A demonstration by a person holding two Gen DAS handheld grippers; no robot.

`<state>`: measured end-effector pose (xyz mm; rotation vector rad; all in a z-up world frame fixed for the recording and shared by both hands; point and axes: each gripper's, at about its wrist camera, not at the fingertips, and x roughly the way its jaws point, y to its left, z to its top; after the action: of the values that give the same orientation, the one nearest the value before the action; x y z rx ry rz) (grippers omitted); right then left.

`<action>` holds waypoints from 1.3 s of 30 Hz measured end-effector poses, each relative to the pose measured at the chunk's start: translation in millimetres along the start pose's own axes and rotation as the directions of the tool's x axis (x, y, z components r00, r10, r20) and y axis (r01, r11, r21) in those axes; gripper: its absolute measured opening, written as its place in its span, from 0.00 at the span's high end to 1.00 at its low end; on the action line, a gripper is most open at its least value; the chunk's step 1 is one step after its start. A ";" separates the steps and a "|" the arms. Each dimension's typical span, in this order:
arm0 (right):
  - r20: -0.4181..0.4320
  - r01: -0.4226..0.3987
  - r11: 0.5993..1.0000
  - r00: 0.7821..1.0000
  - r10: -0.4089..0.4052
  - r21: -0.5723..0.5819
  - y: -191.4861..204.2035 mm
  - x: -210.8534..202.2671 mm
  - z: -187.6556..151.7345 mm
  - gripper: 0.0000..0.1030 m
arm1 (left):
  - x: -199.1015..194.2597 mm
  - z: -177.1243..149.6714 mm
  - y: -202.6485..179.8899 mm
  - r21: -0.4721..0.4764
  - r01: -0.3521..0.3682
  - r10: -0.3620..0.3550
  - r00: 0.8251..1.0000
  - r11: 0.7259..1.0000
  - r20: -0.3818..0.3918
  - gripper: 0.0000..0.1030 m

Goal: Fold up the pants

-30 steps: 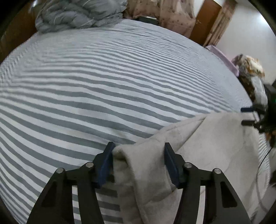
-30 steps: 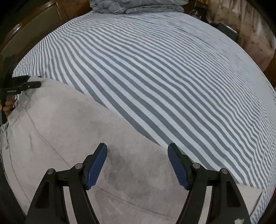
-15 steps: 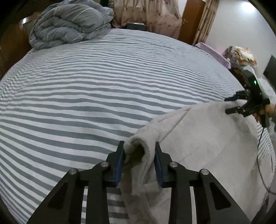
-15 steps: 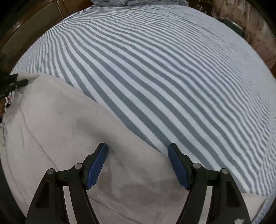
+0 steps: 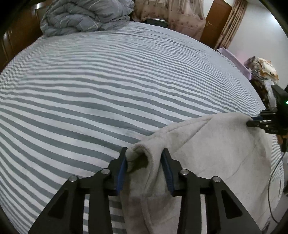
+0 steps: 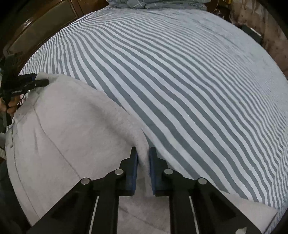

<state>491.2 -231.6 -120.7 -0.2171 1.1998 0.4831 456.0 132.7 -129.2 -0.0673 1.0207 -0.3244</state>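
Light grey fleece pants (image 5: 216, 153) lie on a grey and white striped bed (image 5: 108, 90). My left gripper (image 5: 144, 160) is shut on a bunched fold at the pants' edge. My right gripper (image 6: 143, 158) is shut on a pinched ridge of the pants (image 6: 72, 135) at the opposite edge. Each gripper shows in the other's view, the right one (image 5: 259, 121) at the far right and the left one (image 6: 36, 81) at the far left, each holding the cloth's edge.
A rumpled grey duvet (image 5: 86, 16) lies at the head of the bed. A dark wooden headboard (image 6: 45, 27) runs along the left. A door and curtains (image 5: 216, 23) stand beyond the bed, with a cluttered pile (image 5: 261, 70) at its right side.
The left gripper closed on the pants edge from wide open. The right gripper was open over the cloth half a second ago and is now shut on a pinched ridge.
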 end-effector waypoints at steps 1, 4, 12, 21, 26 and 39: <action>0.014 0.004 1.000 1.000 -0.004 0.006 2.4 -7.3 -2.7 0.91 | -3.8 -0.3 -2.7 0.005 -0.005 0.005 1.000 1.000 0.008 0.70; 0.047 0.004 1.000 0.999 -0.006 0.029 9.1 -29.2 -10.6 0.91 | -17.7 -1.1 -10.0 0.013 -0.006 0.005 1.000 1.000 0.031 0.76; 0.117 0.024 0.997 0.993 -0.033 0.080 44.2 -92.8 -47.9 0.92 | -76.2 -14.8 -26.3 0.017 0.057 -0.058 0.994 0.998 0.094 0.86; 0.152 0.008 0.995 0.988 -0.022 0.095 104.6 -154.4 -126.4 0.92 | -152.6 -59.7 -39.6 0.045 0.154 -0.159 0.977 0.987 0.142 0.87; 0.137 -0.014 0.991 0.991 -0.005 0.135 136.4 -147.8 -186.4 0.92 | -183.8 -110.4 -41.8 0.057 0.173 -0.179 0.977 0.983 0.120 0.88; 0.053 0.038 0.977 0.997 -0.050 0.210 170.2 -80.3 -254.4 0.89 | -166.1 -231.3 -43.4 -0.113 0.138 -0.157 0.971 0.984 -0.182 0.85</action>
<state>175.8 -206.0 -121.5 -0.0486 1.1769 0.3198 170.5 162.8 -104.6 -0.2061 1.2251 -0.4217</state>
